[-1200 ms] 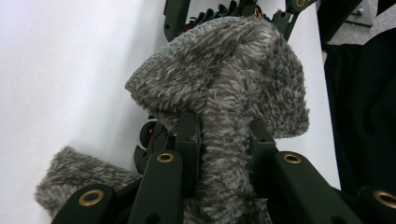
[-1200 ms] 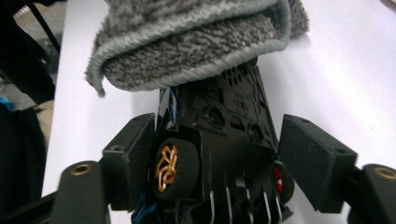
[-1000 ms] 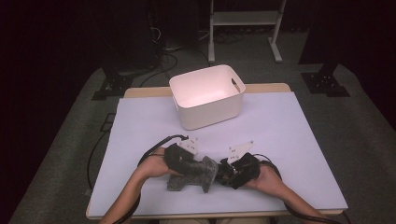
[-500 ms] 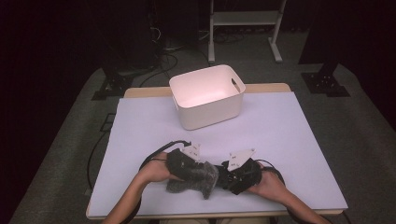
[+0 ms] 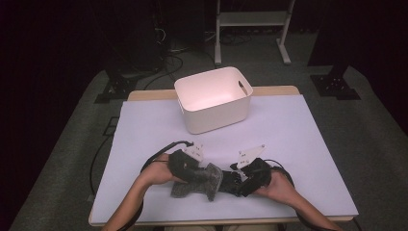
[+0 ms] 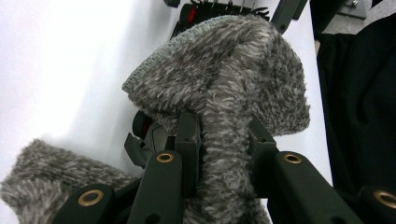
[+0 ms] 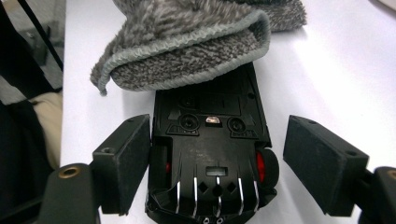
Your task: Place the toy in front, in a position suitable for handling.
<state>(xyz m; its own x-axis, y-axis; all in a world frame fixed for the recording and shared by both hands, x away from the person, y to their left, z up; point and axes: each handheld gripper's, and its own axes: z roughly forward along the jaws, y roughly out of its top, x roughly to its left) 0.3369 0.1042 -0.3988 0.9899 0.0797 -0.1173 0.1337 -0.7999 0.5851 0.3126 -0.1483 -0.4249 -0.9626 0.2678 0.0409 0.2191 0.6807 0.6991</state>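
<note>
Your right gripper [image 7: 217, 163] has just been opening its jaws. They now stand wide on either side of the car [image 7: 212, 154], which lies belly-up on the surface [image 5: 298, 139] between them. One pad is clearly off the wheel; the other sits just beside the car's flank, and you cannot tell whether it touches. I judge the car is released and resting on its own, so any further move depends on the other hand.

Your left gripper [image 6: 224, 140] has its jaws narrow, pinching a fold of the grey sock [image 5: 211, 182]. From the high view, sock and car lie at 6 o'clock on the surface, with the car at 3 o'clock of the sock. The white bin [image 5: 192, 122] is well apart at 12 o'clock.

The car's far end goes under the sock's cuff, so you cannot tell whether it is inside the opening or merely covered. From above the car is a dark blur between your hands. The sock's lower part is cut off in the left gripper view.
</note>
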